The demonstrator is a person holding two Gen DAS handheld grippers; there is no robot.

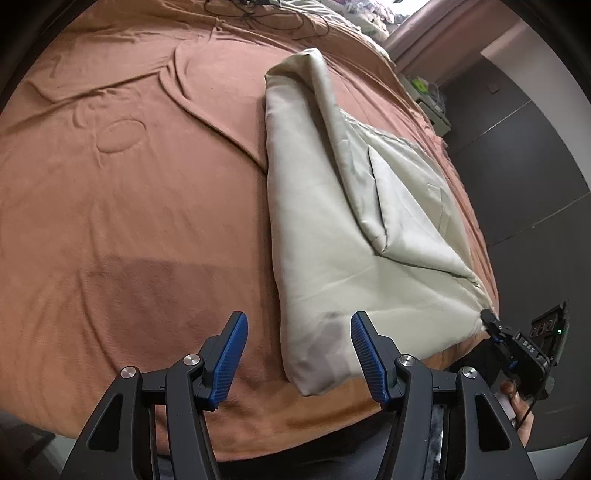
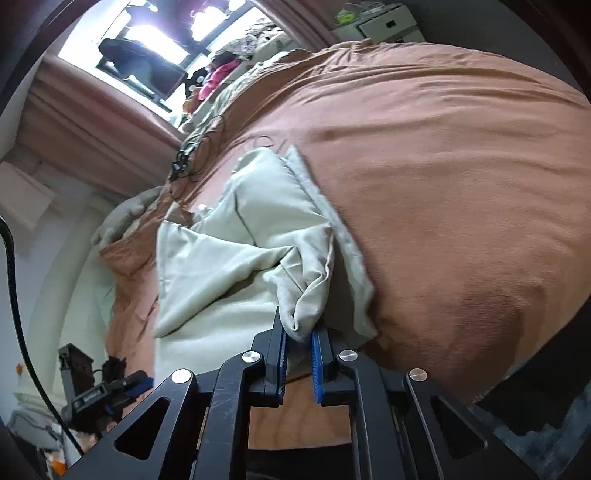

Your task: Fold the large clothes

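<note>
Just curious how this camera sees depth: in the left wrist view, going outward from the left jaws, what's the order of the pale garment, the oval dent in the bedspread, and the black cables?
1. Pale garment: its near corner lies between the open jaws.
2. Oval dent: mid-bed, upper left.
3. Black cables: top edge, far end.

pale beige garment (image 1: 317,236), rust-brown bedsheet (image 1: 147,192)

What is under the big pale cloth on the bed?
The pale cloth lies on a brown bedspread, which shows all around it. Anything tucked inside its folds is covered, so that cannot be seen.
</note>
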